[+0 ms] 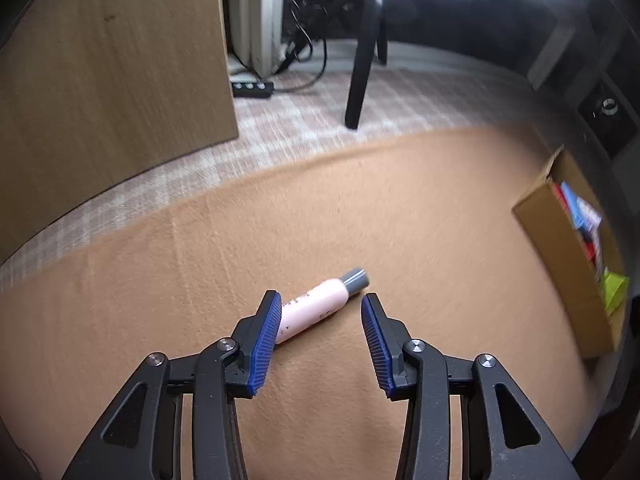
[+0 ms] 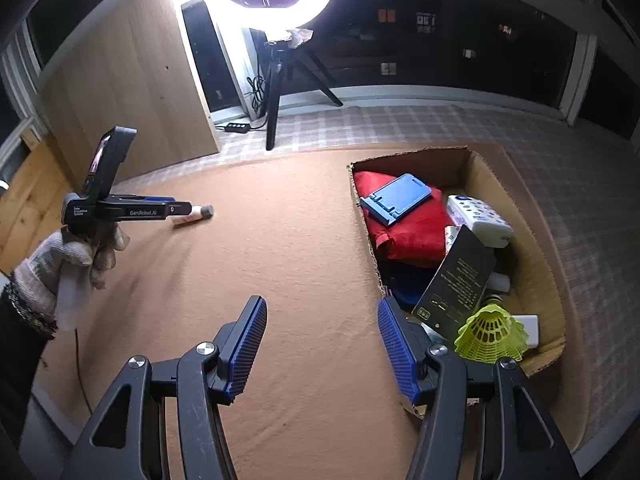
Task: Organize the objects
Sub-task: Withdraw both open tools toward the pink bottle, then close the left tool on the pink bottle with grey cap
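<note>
Right gripper point(image 2: 322, 320) open over tan cloth point(image 2: 280, 240), cardboard box point(image 2: 536, 264) beside, left gripper point(image 2: 188, 209) at pink tube point(image 2: 196, 215)

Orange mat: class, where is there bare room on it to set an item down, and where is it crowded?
Bare: the wide stretch of the orange mat between the pink tube and the cardboard box, and the strip before the right tongs. Crowded: inside the box.

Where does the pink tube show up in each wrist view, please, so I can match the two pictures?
Left wrist view: the pink tube lies low in the centre, on the brown cloth just past the left gripper, grey cap toward the upper right.
Right wrist view: the tube lies at mid-left, partly hidden behind the left gripper.
Shared landmark: the cardboard box, at the right in both.
</note>
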`<state>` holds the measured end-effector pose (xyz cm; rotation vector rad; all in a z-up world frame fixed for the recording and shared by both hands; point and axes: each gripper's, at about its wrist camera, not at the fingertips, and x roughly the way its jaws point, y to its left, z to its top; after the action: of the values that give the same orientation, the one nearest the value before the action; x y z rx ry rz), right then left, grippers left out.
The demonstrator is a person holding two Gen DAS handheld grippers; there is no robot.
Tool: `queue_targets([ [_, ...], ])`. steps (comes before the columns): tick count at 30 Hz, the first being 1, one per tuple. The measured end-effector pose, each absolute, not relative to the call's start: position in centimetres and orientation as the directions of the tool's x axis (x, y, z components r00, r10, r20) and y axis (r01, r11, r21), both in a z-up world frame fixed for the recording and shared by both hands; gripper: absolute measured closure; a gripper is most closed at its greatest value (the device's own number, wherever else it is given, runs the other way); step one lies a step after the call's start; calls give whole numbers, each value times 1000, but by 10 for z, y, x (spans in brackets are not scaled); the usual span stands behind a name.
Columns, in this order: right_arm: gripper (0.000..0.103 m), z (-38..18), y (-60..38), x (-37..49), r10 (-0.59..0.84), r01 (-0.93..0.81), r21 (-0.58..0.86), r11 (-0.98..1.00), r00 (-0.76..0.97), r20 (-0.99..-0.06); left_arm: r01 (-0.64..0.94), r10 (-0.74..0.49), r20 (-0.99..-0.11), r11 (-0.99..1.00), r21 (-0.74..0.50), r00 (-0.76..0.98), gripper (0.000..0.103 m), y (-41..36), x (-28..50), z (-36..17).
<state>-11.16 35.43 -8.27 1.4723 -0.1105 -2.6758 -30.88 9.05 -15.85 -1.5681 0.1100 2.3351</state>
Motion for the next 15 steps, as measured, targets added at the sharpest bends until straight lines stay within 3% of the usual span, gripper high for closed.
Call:
queue_targets([
  [8, 42, -80, 347, -108, -39, 9, 41, -999, -556, -830, -342, 170, -933, -938, -54, -318, 54, 91, -310, -175],
  [15, 41, -82, 351, -108, -40, 3, 46, -999, -552, -833, -367, 138, -941, -930, -16, -310, 56, 103, -313, -184],
])
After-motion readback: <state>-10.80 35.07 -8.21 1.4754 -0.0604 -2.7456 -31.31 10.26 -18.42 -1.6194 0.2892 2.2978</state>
